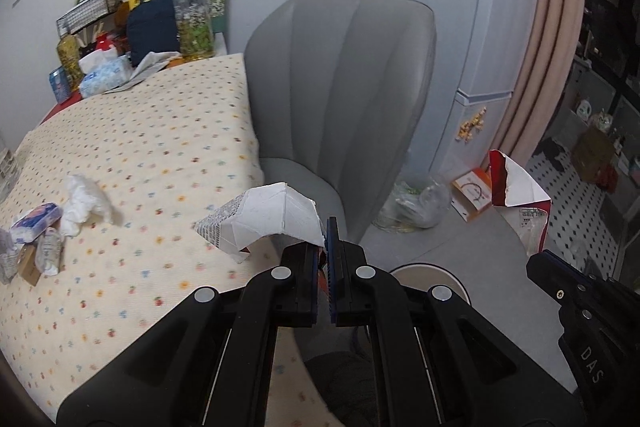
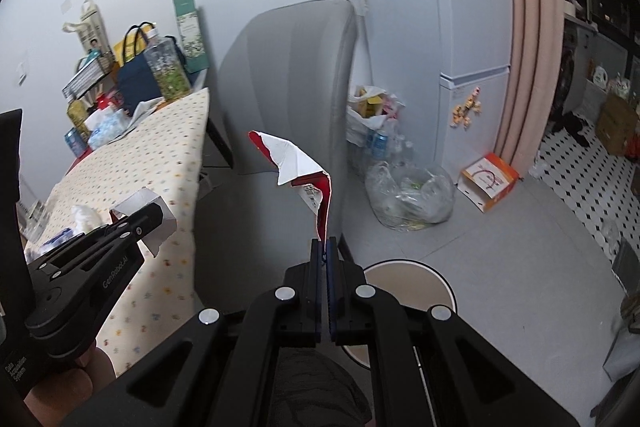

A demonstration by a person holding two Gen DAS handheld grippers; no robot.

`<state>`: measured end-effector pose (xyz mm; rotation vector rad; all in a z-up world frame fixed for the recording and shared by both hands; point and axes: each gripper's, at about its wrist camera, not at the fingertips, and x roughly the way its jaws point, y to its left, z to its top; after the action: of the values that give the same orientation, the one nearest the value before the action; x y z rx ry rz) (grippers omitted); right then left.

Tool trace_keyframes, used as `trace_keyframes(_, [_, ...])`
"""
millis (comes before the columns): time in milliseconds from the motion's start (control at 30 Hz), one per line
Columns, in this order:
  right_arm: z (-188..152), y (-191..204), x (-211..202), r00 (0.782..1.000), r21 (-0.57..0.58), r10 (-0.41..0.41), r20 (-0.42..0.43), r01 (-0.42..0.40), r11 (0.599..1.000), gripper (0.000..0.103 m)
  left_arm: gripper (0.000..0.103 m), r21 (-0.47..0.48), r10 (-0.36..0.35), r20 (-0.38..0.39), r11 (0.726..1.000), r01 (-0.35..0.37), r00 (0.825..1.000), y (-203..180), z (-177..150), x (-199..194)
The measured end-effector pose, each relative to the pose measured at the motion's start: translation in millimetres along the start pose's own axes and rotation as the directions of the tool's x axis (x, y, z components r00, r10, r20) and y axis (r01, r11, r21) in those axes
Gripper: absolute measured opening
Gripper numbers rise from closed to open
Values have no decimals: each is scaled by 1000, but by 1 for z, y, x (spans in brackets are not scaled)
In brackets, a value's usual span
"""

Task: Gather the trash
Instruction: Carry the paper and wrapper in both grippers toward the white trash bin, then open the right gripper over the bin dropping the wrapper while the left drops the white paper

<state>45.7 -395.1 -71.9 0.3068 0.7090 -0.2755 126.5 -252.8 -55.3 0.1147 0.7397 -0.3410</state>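
A: Which step is going on?
B: Carrying, I judge; the left gripper (image 1: 328, 247) is pinching a white torn carton piece (image 1: 272, 219) over the table (image 1: 140, 147) edge; the right gripper (image 2: 325, 251) is clamping a red-and-white carton scrap (image 2: 298, 163) upright, near the chair (image 2: 288, 75).
A: Next?
B: Probably both lowering over the round bin (image 2: 408, 275) just below, then opening; crumpled tissue (image 1: 86, 199) is waiting on the table.

Matt white torn carton piece (image 1: 272, 219), glossy red carton scrap (image 2: 304, 171), dotted cloth tablecloth (image 1: 140, 147), crinkled clear plastic bag (image 2: 412, 195)
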Motion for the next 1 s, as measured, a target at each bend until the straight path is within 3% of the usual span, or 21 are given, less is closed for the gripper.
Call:
trace_keyframes(500, [-7, -74, 42, 994, 125, -60, -90, 71, 990, 9, 4, 101, -50, -90, 993, 59, 995, -66, 0, 51])
trace_keyframes(533, [-7, -80, 44, 993, 137, -66, -97, 79, 987, 13, 4, 109, -52, -95, 992, 62, 994, -71, -1, 54])
trace_keyframes(600, [-10, -90, 44, 993, 159, -82, -90, 96, 983, 49, 4, 117, -55, -104, 991, 67, 993, -77, -3, 59])
trace_keyframes(633, [-10, -94, 43, 992, 162, -100, -80, 111, 981, 53, 4, 123, -55, -106, 990, 68, 993, -80, -3, 61])
trace_keyframes(1000, [-20, -135, 33, 984, 227, -164, -77, 177, 958, 57, 4, 171, -85, -145, 979, 110, 986, -114, -11, 74])
